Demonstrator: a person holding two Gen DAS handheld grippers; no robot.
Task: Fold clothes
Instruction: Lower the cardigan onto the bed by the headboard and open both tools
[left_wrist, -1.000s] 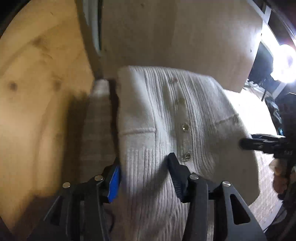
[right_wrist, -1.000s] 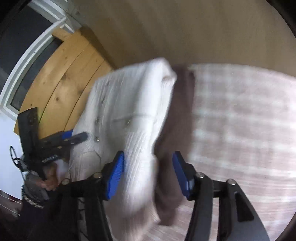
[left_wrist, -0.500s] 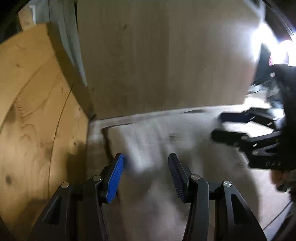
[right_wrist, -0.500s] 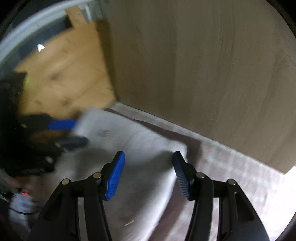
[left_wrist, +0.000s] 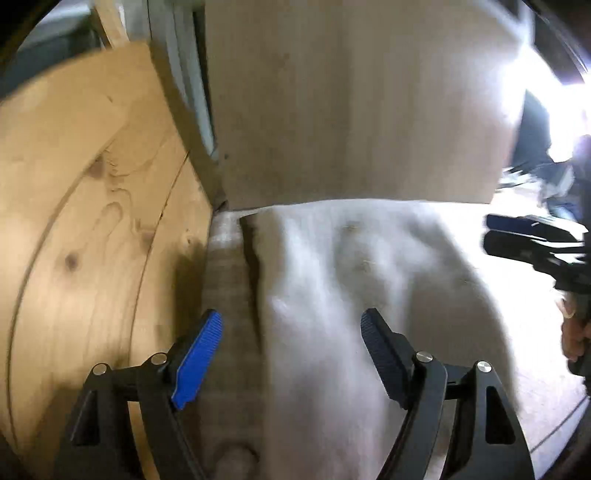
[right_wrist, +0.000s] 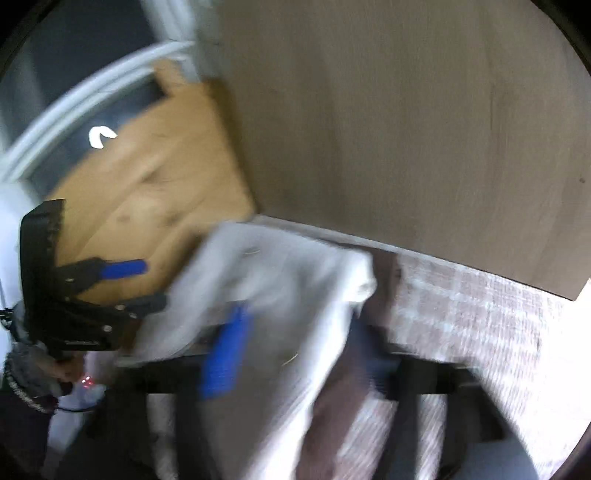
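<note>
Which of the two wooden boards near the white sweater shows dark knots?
The yellowish pine board at left; the pale panel behind the sweater looks plain.

Motion blur smears the right tongs (right_wrist: 295, 354) and the white sweater (right_wrist: 273, 280); its near end is cut off by the frame's bottom edge.

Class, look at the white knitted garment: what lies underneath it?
The white knitted garment lies on a checked cloth, which shows beside it and stretches off to the side in the right wrist view. Whatever is directly beneath the garment is covered.
</note>
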